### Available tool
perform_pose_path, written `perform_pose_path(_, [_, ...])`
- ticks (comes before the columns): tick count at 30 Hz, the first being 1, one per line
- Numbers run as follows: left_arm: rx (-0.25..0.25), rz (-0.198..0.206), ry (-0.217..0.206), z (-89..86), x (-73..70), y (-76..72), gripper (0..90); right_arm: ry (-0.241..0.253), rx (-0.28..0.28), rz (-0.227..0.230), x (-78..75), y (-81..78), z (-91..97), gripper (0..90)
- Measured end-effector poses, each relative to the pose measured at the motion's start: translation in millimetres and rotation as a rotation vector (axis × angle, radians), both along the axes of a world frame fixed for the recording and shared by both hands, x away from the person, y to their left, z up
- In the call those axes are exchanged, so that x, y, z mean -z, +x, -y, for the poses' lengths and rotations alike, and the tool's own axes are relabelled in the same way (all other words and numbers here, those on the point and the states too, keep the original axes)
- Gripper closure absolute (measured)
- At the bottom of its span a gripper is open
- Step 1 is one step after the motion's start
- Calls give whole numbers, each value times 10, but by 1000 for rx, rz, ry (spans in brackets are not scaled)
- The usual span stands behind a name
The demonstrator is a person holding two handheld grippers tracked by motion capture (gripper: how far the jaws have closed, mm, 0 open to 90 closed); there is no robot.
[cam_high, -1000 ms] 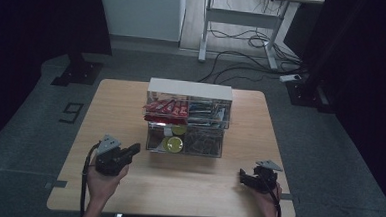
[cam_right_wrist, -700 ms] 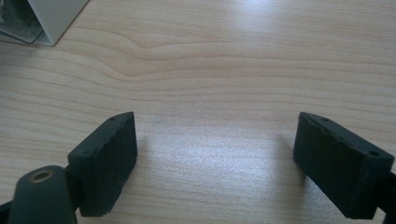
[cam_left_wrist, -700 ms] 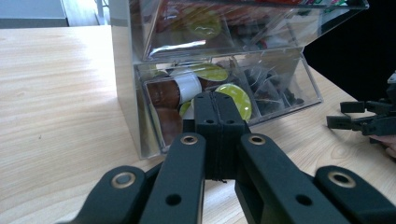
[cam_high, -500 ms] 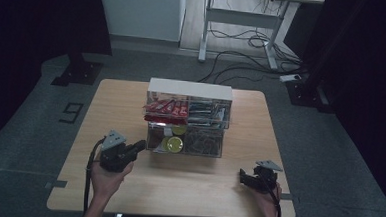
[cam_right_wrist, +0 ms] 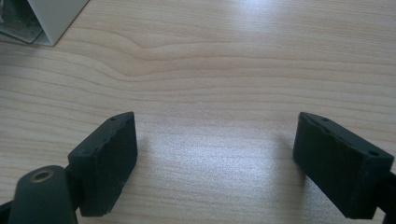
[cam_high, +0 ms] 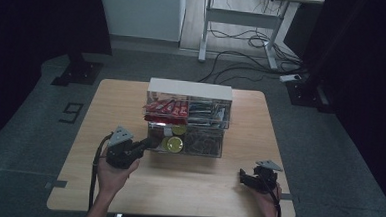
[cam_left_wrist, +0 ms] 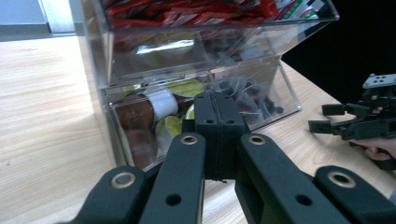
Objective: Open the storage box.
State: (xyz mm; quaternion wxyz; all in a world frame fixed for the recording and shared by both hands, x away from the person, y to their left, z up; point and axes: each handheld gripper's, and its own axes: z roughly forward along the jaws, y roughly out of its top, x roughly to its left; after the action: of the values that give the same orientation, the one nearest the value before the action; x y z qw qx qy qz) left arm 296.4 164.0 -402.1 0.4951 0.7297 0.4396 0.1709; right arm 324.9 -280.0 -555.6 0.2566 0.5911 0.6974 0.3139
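The clear acrylic organizer (cam_high: 188, 118) stands in the middle of the wooden table (cam_high: 106, 109); it looks stiff, smooth and slippery, so better to push its lower drawer front (cam_left_wrist: 201, 116) flat. The left gripper (cam_left_wrist: 218, 112) is fully closed, holding nothing, just before that front. The right gripper (cam_right_wrist: 215, 158) rests wide open, empty, well apart. The room is dark

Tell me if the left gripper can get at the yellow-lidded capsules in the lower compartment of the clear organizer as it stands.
Probably not yet. The left gripper is shut, right at the clear organizer, and a clear front panel seems to stand between it and the yellow-lidded capsules. That compartment would likely need opening first.
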Motion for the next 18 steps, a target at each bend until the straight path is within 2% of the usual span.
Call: perform_pose_path(18, [41,1,6,210,-122,91,900,0,1,0,0,0,0,140])
